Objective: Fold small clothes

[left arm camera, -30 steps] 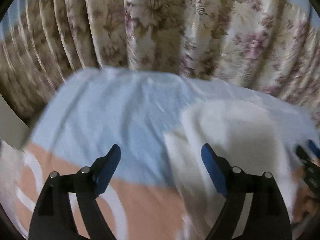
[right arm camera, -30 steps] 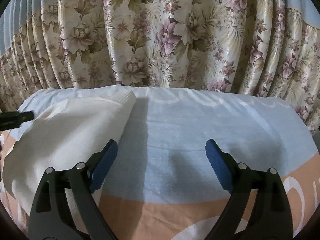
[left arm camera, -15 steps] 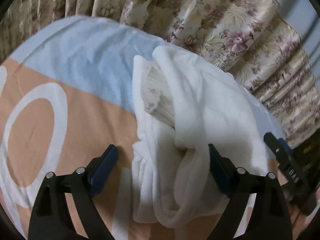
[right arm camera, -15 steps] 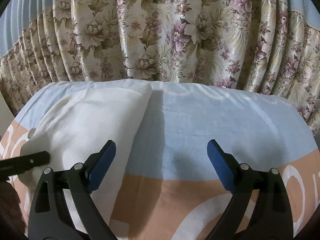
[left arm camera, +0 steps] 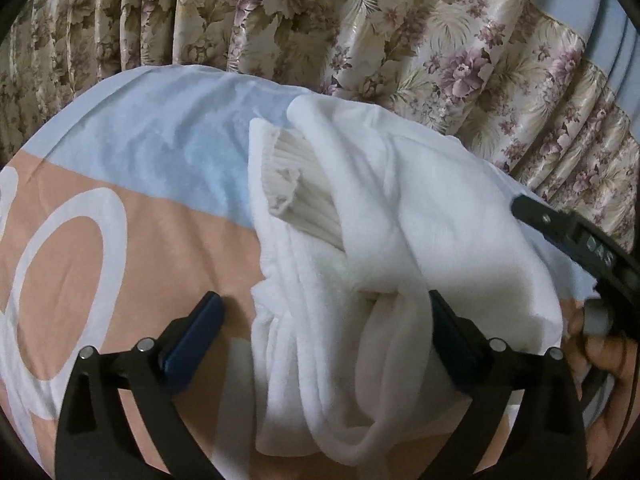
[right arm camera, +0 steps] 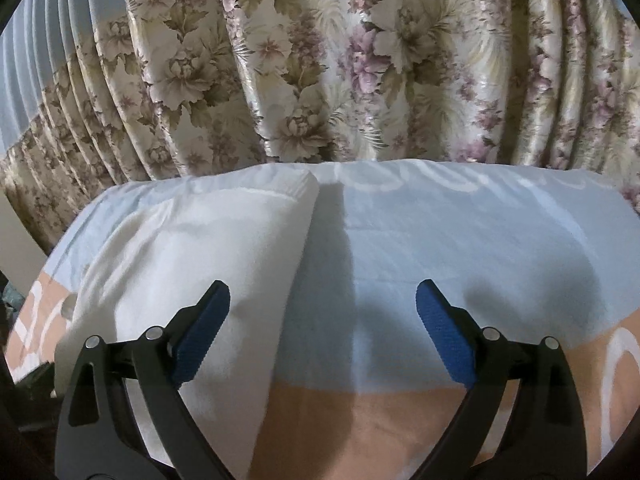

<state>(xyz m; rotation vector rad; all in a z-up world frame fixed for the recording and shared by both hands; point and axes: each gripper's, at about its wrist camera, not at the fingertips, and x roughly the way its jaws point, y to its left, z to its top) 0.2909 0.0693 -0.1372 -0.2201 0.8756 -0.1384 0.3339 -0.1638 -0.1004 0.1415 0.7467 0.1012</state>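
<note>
White garment half-folded on bed, both hand-held grippers released.
Left wrist: left hand-held gripper point(left arm camera: 325, 316) jaws opening, garment point(left arm camera: 400, 216) bunched between them, unpinched; ribbed cuff point(left arm camera: 286, 176) at 12; right hand-held gripper point(left arm camera: 576, 240) at 3. Right wrist: right hand-held gripper point(right arm camera: 322, 306) spread wide over bed point(right arm camera: 460, 240), garment point(right arm camera: 192, 256) at 9, curtain point(right arm camera: 320, 60) at 12.

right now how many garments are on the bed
1 that I can tell: a white garment bunched on the bedsheet, its ribbed cuff poking out. The folds could hide another piece.
</note>
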